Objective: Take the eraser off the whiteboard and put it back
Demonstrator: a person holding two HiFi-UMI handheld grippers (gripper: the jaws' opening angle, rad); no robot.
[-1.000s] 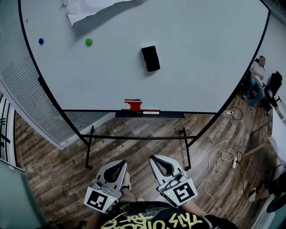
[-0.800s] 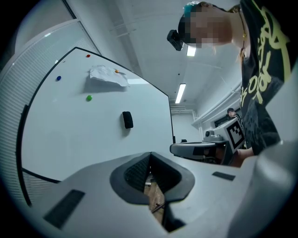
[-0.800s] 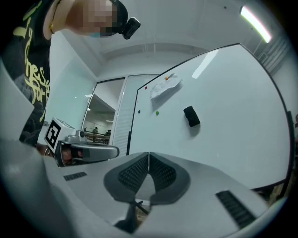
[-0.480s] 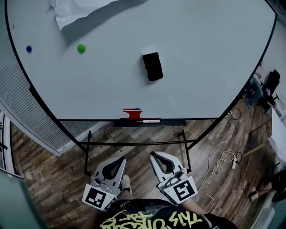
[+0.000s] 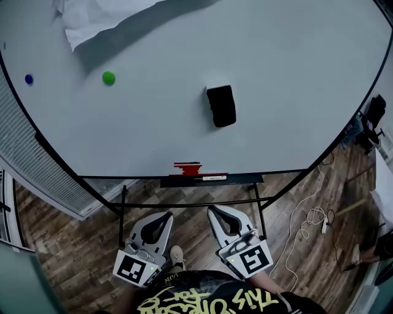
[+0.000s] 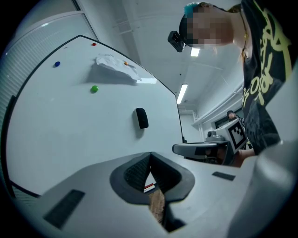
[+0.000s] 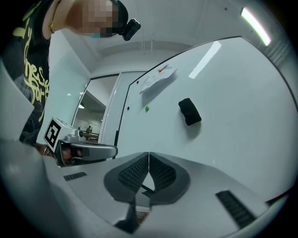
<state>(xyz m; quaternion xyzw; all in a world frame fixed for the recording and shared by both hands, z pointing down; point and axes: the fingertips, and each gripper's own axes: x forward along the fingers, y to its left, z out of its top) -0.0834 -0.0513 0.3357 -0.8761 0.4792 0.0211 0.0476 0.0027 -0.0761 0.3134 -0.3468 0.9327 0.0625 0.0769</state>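
Ahead of both grippers and higher than their tips, the eraser [image 5: 221, 105] is stuck to the whiteboard [image 5: 295, 80]. It is black, slightly tilted, and well apart from either tool. I note it lies nearly straight out from the right gripper [image 5: 212, 211] and off to the right of the left gripper [image 5: 167, 214].

Jaw check:
- Left gripper: pads meet at the tips, nothing between them.
- Right gripper: pads together, likewise empty.

Board surface is pale and unmarked around the eraser. A green magnet [image 5: 108, 78] sits left of the eraser, beyond the left gripper's line. A blue magnet [image 5: 29, 79] sits further left, near the board's edge. A crumpled white sheet [image 5: 92, 18] hangs at the upper left. The ledge [image 5: 245, 179] along the bottom edge is straight ahead, between the two grippers. It carries a red marker [image 5: 187, 167].

Room: the board stands on a black frame [image 5: 190, 204] over a wood-plank floor [image 5: 80, 245]. A white cable [image 5: 307, 214] trails on the floor to the right of the right gripper. A ribbed panel [image 5: 24, 159] runs to the left of the left gripper.

View differences: the left gripper view picks up a red magnet [image 6: 94, 44] above the sheet, cut off in the head view. The right gripper view alone shows a glazed doorway [image 7: 93, 116] beside the board. Each gripper view catches the other gripper's marker cube.
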